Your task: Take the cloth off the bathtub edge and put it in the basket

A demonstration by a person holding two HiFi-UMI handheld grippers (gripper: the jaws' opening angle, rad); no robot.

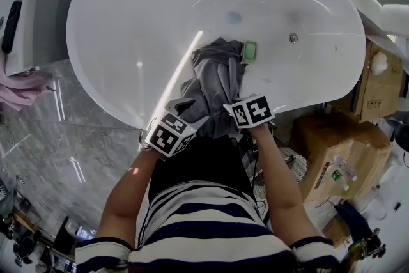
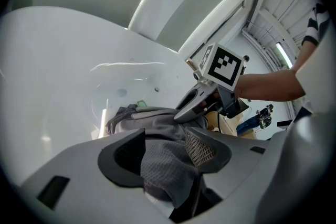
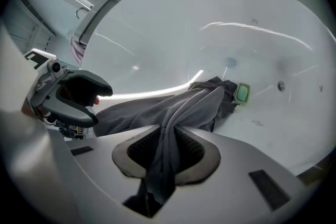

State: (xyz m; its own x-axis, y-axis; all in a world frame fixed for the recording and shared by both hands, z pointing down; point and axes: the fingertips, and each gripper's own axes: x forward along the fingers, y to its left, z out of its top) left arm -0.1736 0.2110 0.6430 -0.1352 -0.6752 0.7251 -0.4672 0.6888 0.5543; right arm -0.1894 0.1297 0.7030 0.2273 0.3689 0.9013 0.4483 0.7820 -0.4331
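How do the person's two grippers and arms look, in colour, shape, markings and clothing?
Both the left gripper and the right gripper have smooth light grey bodies with two curved jaws lined with dark, mesh-textured pads. Each carries a white cube printed with black square markers. The person wears a short-sleeved shirt with navy and white stripes; the sleeves end in dark cuffs.

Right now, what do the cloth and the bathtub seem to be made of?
Cloth: soft grey textile, matte, probably cotton or microfibre; a fine grid weave shows and it falls in limp folds.
Bathtub: hard, glossy white, perhaps acrylic or enamel; light reflects as sharp streaks, which one I cannot tell.
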